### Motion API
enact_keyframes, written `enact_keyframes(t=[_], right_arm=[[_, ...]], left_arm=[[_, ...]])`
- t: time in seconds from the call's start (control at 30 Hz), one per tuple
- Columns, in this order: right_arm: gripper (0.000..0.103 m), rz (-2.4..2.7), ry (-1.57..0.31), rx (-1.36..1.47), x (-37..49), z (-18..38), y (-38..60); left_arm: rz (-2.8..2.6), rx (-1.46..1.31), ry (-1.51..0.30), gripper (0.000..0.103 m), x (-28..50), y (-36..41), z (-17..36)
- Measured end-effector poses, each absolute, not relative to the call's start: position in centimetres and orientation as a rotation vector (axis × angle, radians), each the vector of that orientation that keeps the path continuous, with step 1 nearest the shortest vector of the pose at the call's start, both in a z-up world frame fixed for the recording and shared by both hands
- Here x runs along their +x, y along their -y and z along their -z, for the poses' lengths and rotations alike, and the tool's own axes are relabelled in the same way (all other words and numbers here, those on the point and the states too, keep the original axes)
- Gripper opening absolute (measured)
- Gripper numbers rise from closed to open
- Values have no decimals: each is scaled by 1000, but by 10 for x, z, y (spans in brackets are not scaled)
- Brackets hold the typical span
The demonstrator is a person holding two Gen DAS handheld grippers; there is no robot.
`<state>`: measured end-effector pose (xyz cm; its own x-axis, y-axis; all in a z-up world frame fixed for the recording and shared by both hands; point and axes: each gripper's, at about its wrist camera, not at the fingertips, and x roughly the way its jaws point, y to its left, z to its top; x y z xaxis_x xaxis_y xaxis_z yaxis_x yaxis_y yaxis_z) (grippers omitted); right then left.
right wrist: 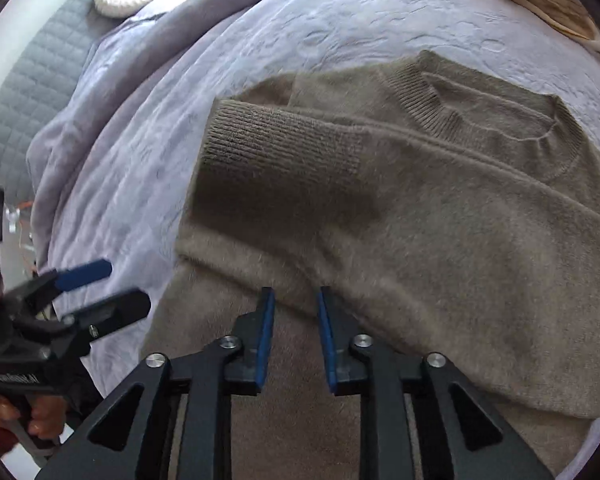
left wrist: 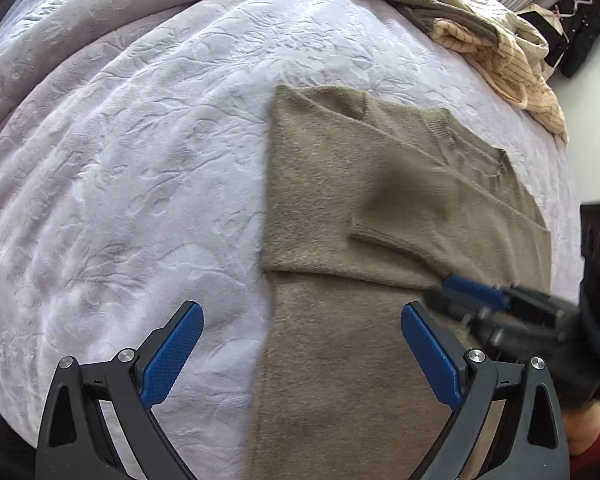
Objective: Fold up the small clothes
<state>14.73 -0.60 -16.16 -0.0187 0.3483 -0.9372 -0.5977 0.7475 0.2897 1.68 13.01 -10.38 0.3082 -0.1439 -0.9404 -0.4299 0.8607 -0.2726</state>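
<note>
A brown sweater (right wrist: 440, 240) lies flat on the bed (left wrist: 120, 180), over a pale lilac blanket, with its collar (right wrist: 496, 120) toward 1 o'clock in the right wrist view. One sleeve (right wrist: 284, 160) is already folded across the chest, its ribbed cuff pointing to 10 o'clock, and the sweater's long axis runs from the collar down toward the cameras.

The right gripper (right wrist: 296, 320) hangs just above the cloth at the sleeve's lower edge, its jaws partly apart with nothing between them and no cloth pinched. The left gripper (left wrist: 302, 344) has its jaws spread wide and holds nothing; it straddles the sweater's left edge, one finger over the blanket and one over the knit.

Both sit at the hem end, so the collar end lies ahead at 12 o'clock from each. The right gripper is nearer the folded sleeve; the left is nearer the straight side edge. The next fold probably means bringing hem toward collar, or folding the remaining side in.

A heap of other clothes (left wrist: 500, 40) waits at 1 o'clock.
</note>
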Motion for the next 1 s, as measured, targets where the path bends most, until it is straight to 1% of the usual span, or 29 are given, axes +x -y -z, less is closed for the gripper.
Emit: enact_keyframes(t=[0.1, 0.2, 0.33, 0.5, 0.63, 0.7, 0.73, 0.77, 0.8, 0.83, 0.87, 0.9, 1.0], right_arm=[[43, -733, -1412, -184, 141, 160, 23], [43, -655, -1440, -58, 145, 157, 63], [43, -505, -1448, 232, 147, 158, 143], [44, -290, -1393, 649, 142, 169, 247], [44, -188, -1319, 894, 136, 182, 296], [44, -147, -1269, 1010, 135, 189, 315], [44, -132, -1249, 1058, 135, 191, 332], [44, -117, -1230, 1110, 135, 197, 338], [44, -106, -1214, 1164, 136, 201, 346], [44, -99, -1202, 1221, 136, 204, 355], [33, -95, -1201, 1264, 136, 207, 364], [5, -90, -1213, 1275, 138, 208, 367], [6, -127, -1211, 1217, 146, 199, 368]], left_arm=[[-157, -572, -1254, 99, 29, -124, 106], [-115, -615, -1256, 99, 44, -119, 112], [-65, -698, -1259, 99, 68, -116, 123], [-37, -740, -1289, 99, 95, -110, 144], [-53, -745, -1301, 99, 107, -111, 154], [-55, -733, -1295, 97, 111, -109, 152], [-62, -724, -1295, 85, 112, -108, 152], [-68, -714, -1303, 67, 113, -107, 152], [-86, -695, -1321, 59, 115, -106, 153], [-99, -680, -1327, 37, 116, -107, 154], [-83, -685, -1321, 16, 117, -108, 154], [-45, -722, -1309, 16, 116, -110, 153], [-12, -700, -1252, 16, 112, -110, 134]])
